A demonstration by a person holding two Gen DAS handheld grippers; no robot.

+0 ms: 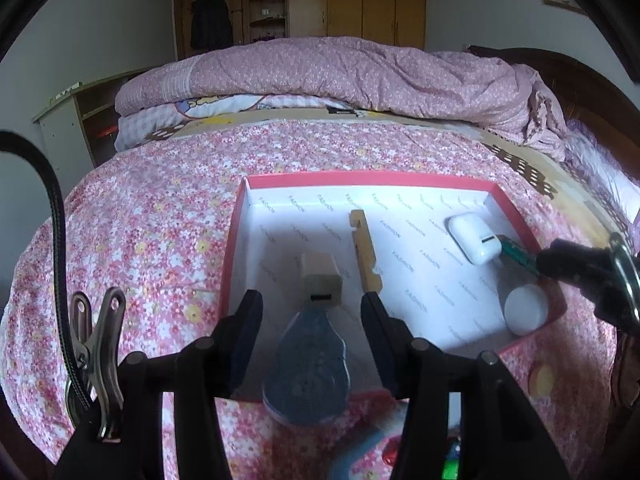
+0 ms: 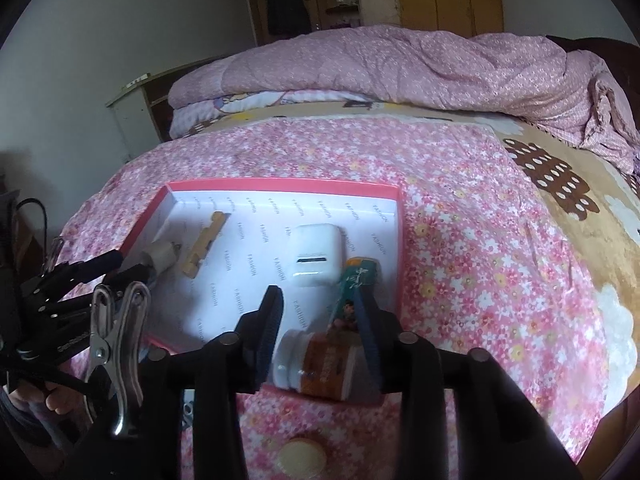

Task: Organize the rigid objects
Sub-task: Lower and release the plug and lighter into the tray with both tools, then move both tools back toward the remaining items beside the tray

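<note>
The word "FASHION" is printed over and over in small grey capitals across the white lining of the red-rimmed box (image 1: 240, 216), on its floor and up its inner walls; both wrist views show it, running in slanted rows. The green tube (image 2: 356, 284) lying in the box bears pale characters near its far end, too small to read, above a cartoon figure. The bottle (image 2: 320, 368) beside it has an orange label with print that cannot be made out. White lettering on the black frame of the left claw (image 2: 116, 268), seen from the right wrist, is blurred beyond reading.
</note>
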